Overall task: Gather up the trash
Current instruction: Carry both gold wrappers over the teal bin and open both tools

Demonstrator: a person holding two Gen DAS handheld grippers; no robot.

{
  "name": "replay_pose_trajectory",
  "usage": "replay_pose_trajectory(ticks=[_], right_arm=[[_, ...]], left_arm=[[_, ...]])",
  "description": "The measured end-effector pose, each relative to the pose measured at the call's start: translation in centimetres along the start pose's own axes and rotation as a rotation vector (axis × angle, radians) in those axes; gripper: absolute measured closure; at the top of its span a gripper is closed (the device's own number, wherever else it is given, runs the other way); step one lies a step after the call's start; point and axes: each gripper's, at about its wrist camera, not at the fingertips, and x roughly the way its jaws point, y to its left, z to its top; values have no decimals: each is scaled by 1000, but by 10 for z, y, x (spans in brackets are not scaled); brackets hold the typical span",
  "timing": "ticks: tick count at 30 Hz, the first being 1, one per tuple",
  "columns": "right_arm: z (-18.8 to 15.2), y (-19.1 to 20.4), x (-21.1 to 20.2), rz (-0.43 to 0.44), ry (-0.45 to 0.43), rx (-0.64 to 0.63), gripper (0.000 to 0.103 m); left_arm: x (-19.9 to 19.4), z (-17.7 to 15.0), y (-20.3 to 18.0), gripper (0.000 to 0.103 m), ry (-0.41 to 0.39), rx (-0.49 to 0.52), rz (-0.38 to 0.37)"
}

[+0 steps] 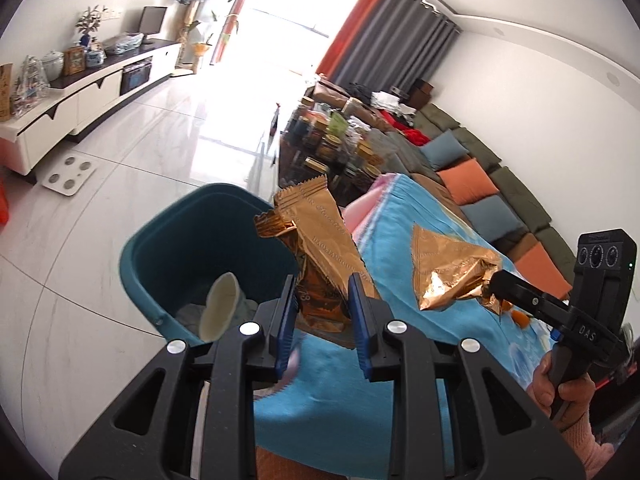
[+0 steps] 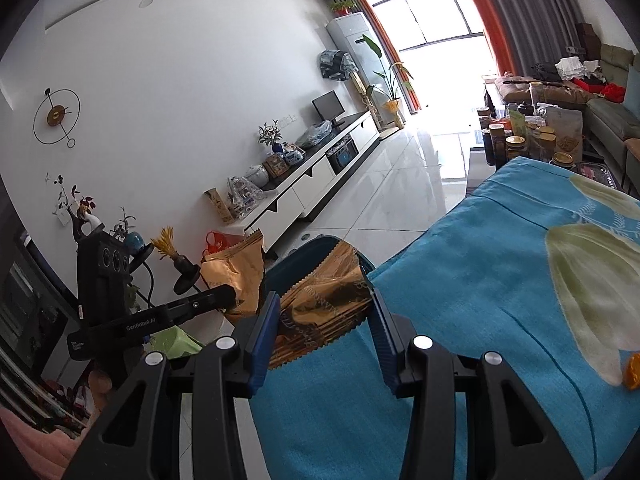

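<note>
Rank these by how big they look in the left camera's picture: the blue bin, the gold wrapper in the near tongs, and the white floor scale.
1. Blue bin
2. Gold wrapper in the left tongs, though it sits nearest the camera, so it looks bigger than it really is
3. White floor scale, clearly smallest, and farther away

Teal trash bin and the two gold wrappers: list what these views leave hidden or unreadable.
- Teal trash bin: in the right wrist view, mostly hidden behind the right gripper and its gold wrapper.
- Bin contents: left wrist view shows only a paper cup and pale scraps; the rest is in shadow.
- Left gripper's wrapper: printing too distorted to read fully.
- Orange scrap: cut off by the image edge.
</note>
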Motion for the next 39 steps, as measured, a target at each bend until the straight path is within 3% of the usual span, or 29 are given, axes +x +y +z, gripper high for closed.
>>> replay_pose_trajectory(ticks=[14, 29, 33, 39], right_arm=[[14, 24, 70, -9, 101, -45, 60], [18, 37, 130, -36, 214, -44, 58], [20, 35, 137, -44, 225, -20, 51], [19, 26, 134, -41, 230, 16, 49]], left_arm=[[19, 10, 38, 77, 36, -72, 120], [53, 16, 60, 77, 89, -100, 182], [66, 18, 68, 60, 107, -122, 205], [79, 18, 79, 53, 127, -162, 214]])
